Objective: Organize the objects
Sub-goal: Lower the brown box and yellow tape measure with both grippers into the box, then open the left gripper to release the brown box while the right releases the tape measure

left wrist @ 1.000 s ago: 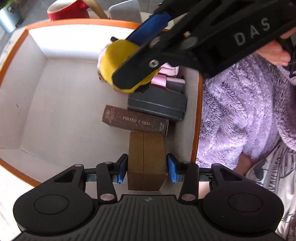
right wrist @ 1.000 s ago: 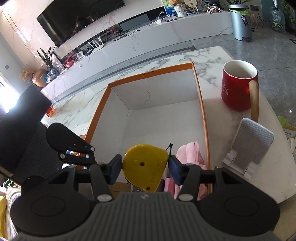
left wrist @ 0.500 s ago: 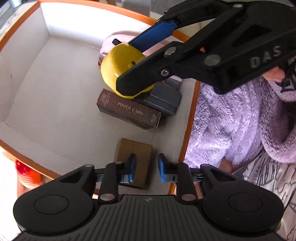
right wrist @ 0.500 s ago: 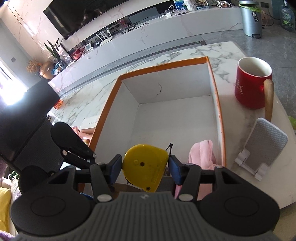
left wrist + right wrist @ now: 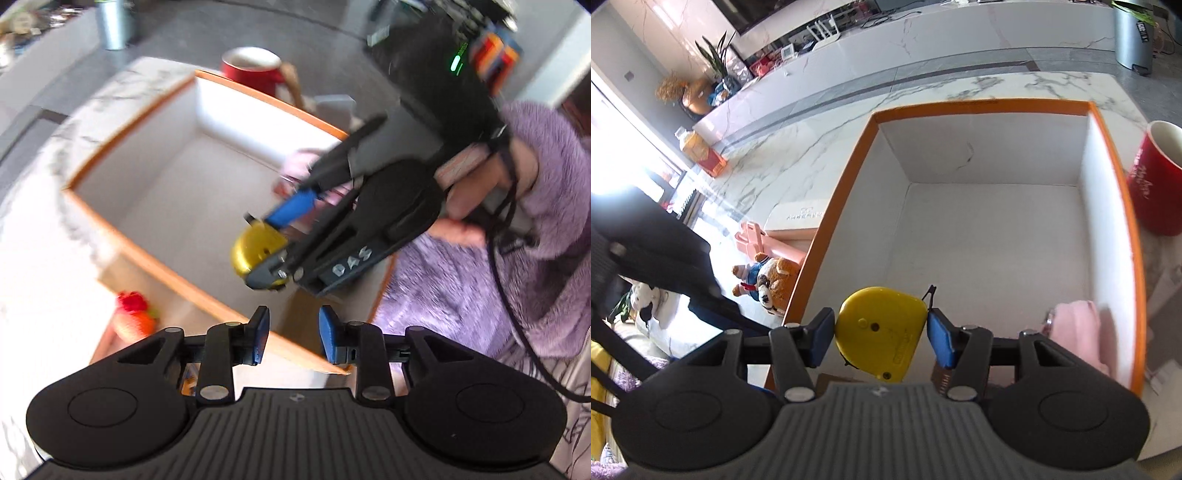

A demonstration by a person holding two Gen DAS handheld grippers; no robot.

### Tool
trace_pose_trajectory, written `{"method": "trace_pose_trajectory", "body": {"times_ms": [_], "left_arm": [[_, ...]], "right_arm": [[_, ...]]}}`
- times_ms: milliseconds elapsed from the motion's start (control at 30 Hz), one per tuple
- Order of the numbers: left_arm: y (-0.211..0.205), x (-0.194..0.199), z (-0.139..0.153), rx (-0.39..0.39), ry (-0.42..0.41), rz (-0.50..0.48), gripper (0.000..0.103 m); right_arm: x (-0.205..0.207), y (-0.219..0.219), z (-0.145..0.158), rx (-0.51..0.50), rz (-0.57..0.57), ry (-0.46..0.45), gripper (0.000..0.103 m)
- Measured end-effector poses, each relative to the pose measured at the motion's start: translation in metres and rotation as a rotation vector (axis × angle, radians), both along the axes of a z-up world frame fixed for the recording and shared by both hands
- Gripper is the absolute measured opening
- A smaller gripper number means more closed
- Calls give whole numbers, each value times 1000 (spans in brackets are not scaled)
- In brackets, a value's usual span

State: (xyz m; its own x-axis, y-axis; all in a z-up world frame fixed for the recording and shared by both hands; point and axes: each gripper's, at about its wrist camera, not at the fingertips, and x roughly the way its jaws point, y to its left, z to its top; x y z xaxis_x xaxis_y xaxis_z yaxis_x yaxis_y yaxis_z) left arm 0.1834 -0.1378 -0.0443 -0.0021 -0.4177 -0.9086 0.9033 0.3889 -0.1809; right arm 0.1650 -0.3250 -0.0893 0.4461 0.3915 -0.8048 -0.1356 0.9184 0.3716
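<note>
Marble table [image 5: 783,162] under box [image 5: 846,173], mug [image 5: 1152,184]

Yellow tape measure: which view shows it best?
Right wrist: the yellow tape measure fills the centre, sharp, clamped by the right gripper. Left wrist shows it motion-blurred and partly hidden by that gripper's fingers.

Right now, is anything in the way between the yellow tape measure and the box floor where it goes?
Nothing visible blocks it. The right gripper holds the tape measure above the box, whose floor ahead is bare. A pink cloth lies off to the right, by the box's wall.
</note>
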Motion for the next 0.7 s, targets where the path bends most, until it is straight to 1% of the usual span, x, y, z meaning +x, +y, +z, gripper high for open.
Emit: {"method": "trace_pose_trajectory", "body": {"times_ms": [67,133,200,333,400,500,567,633,700], "left_arm": [[10,4,0,-28,-2,53,38],[17,6,-3,-47,-4,85,38],[22,8,-4,-67,-1,99,38],[34,10,-6,-115,12,123,38],[39,10,-7,-124,6,137,38],[48,11,-6,-137,2,161,38],[52,11,-6,-149,-1,174,38],[57,10,-6,-158,-6,188,39],[60,7,-5,-161,-13,199,39]], "right_arm": [[8,9,-8,-27,12,23,57],[15,17,-16,-58,23,44,57],[19,26,-21,-104,52,58,57],[24,37,-32,-159,86,102,57],[27,37,-33,-168,78,115,57],[32,37,-34,-229,71,127,57],[34,40,-37,-258,103,144,57],[36,44,-40,-274,140,181,57],[36,48,-43,-303,170,188,57]]}}
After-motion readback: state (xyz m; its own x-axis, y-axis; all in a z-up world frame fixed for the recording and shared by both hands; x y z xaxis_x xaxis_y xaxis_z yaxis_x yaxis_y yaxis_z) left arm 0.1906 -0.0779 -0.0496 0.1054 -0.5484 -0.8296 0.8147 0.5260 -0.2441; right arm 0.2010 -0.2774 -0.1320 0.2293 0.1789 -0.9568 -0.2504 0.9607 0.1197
